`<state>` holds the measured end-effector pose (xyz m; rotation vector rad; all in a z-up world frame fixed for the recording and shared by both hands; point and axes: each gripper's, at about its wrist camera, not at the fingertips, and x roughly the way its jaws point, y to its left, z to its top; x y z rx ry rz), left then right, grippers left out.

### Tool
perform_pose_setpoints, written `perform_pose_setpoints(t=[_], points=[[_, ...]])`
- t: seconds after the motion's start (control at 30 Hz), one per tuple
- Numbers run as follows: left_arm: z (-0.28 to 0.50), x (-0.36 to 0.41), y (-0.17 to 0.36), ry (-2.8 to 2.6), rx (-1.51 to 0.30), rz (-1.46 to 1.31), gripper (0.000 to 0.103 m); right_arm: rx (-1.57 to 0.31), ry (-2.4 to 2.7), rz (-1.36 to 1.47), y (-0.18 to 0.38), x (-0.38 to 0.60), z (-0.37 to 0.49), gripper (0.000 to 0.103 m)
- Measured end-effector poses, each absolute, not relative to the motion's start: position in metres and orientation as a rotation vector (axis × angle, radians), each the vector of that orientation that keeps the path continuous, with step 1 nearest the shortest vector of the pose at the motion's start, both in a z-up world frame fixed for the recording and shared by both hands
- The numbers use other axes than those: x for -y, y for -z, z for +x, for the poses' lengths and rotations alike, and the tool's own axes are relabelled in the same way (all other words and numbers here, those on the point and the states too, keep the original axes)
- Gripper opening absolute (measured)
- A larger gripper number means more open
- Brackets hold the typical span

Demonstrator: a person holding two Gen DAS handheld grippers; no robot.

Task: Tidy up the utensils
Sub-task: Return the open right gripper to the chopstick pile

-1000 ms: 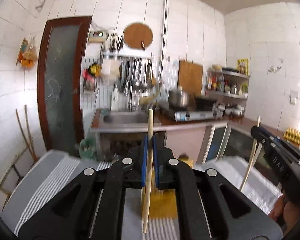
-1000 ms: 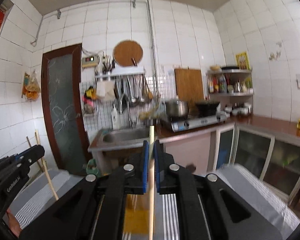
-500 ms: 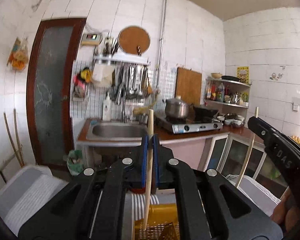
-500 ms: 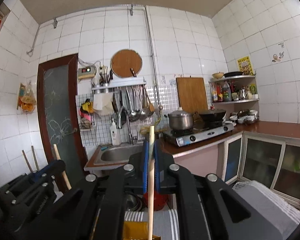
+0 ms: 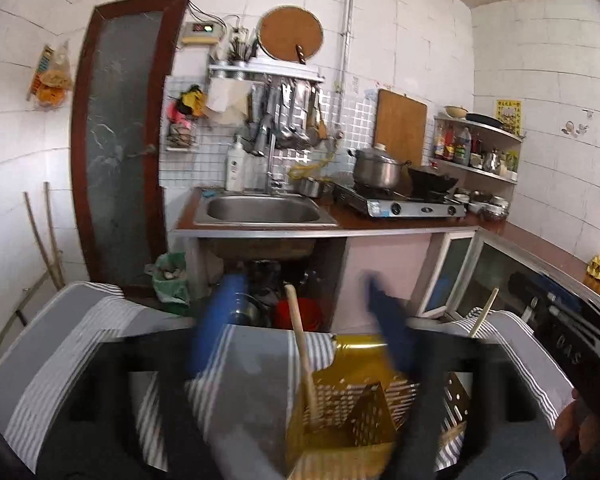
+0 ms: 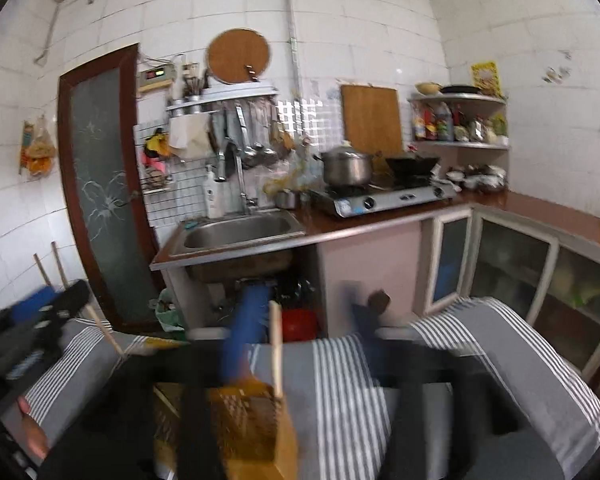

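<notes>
My left gripper [image 5: 300,328] is open, its blue pads spread wide. A wooden chopstick [image 5: 300,340] stands between them, free of both, its lower end in the yellow perforated utensil holder [image 5: 348,412]. My right gripper [image 6: 300,332] is open too. Another chopstick [image 6: 276,348] stands upright in the same yellow holder [image 6: 248,424], near the left blue pad. The right gripper shows at the right edge of the left wrist view [image 5: 560,328], with its chopstick [image 5: 484,312] in front of it. The left gripper shows at the left of the right wrist view [image 6: 36,320].
The holder stands on a table under a grey striped cloth [image 5: 80,340]. Beyond are a steel sink [image 5: 264,210], a gas stove with a pot [image 5: 380,168], glass-door cabinets [image 6: 512,264] and a red bucket [image 5: 304,312] under the counter.
Both grippers have opened and let go of their chopsticks, which now stand in the yellow holder. Both views have tipped down toward the table.
</notes>
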<state>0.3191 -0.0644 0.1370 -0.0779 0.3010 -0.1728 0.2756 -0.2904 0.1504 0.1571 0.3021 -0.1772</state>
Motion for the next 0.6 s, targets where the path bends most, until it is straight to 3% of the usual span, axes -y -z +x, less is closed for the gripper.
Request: perform_pose_setpoints(t=[0.2, 0.6], points=[[0.267, 0.041, -0.138, 0.146, -0.342, -0.038, 0.098, -0.384, 0.211, 0.178, -0.134, 0.306, 0.224, 0.067], [0.206, 0.005, -0.070, 0.100, -0.533, 0.001, 0.098, -0.461, 0.186, 0.124, -0.089, 0.287, 0.143, 0.072]])
